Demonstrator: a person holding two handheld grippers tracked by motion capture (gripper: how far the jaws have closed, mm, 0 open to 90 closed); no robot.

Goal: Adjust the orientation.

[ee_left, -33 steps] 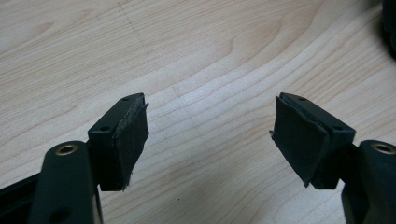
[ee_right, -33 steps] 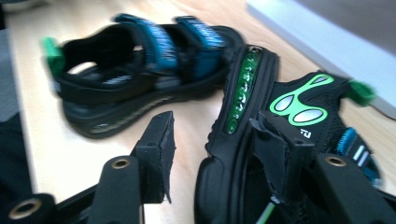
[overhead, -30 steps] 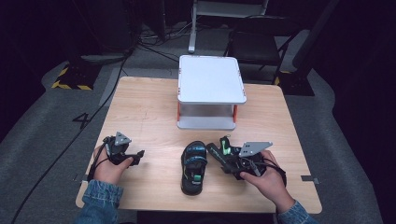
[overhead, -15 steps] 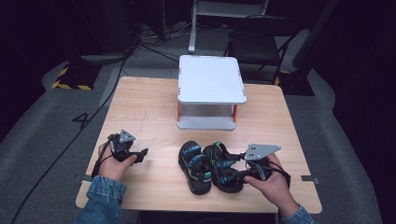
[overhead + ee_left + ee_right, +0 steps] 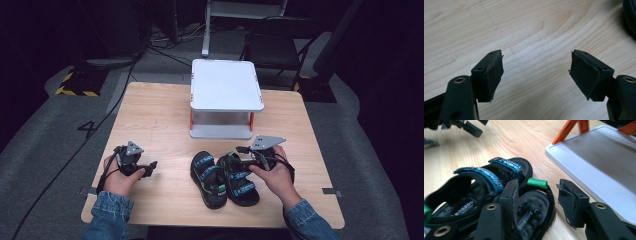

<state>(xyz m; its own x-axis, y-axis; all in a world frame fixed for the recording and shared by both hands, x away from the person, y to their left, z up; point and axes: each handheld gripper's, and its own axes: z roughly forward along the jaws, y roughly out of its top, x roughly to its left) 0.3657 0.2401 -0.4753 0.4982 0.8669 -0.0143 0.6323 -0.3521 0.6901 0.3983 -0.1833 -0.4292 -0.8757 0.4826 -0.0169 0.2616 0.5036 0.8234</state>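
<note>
Now both sandals sit side by side near the table's front edge, right sandal (image 5: 239,179) newly beside left sandal (image 5: 209,179). Left gripper (image 5: 536,71) is spread over bare wood. Right gripper (image 5: 536,195), jaws just closing, seemingly straddles the right sandal's heel.

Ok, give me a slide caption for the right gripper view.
Right gripper straddling the heel of one sandal, its twin alongside, white shelf beyond.

My right claw (image 5: 536,202) straddles the near sandal's (image 5: 534,207) heel rim, jaws just closing, beside the other sandal (image 5: 486,182); white shelf base (image 5: 599,165) nearby on the surface (image 5: 506,140).
</note>
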